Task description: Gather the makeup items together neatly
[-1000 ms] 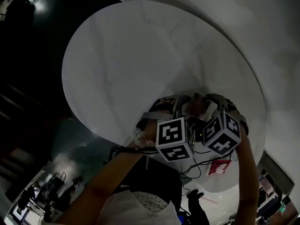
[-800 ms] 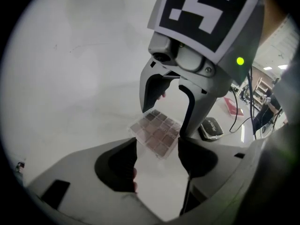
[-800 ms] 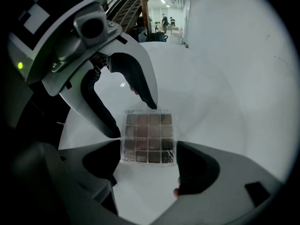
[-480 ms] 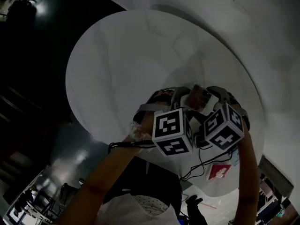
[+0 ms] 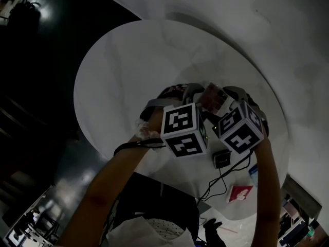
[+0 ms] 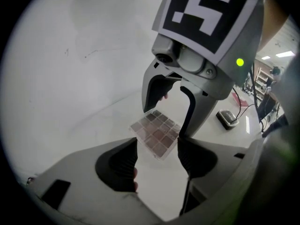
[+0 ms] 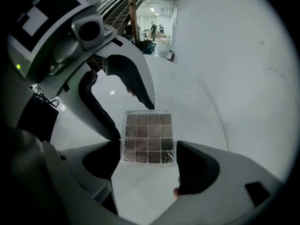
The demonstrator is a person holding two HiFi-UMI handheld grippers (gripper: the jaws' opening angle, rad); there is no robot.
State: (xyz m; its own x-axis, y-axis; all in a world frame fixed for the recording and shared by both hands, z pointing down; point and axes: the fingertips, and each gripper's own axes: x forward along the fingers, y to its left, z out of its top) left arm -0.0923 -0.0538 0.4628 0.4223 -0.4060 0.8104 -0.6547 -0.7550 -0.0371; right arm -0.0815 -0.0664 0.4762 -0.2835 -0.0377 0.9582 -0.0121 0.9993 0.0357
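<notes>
Between both tongs, over the near side of the round table, sits the eyeshadow palette. Right tongs: jaws flush on the palette's two side edges, pinching it. Left tongs: jaws spread, one palette corner between them, no firm contact that I can see. Cannot tell whether the palette rests on the table or is lifted. Judgement: I should keep the palette level and close left on flat opposite edges, not the corner.
</notes>
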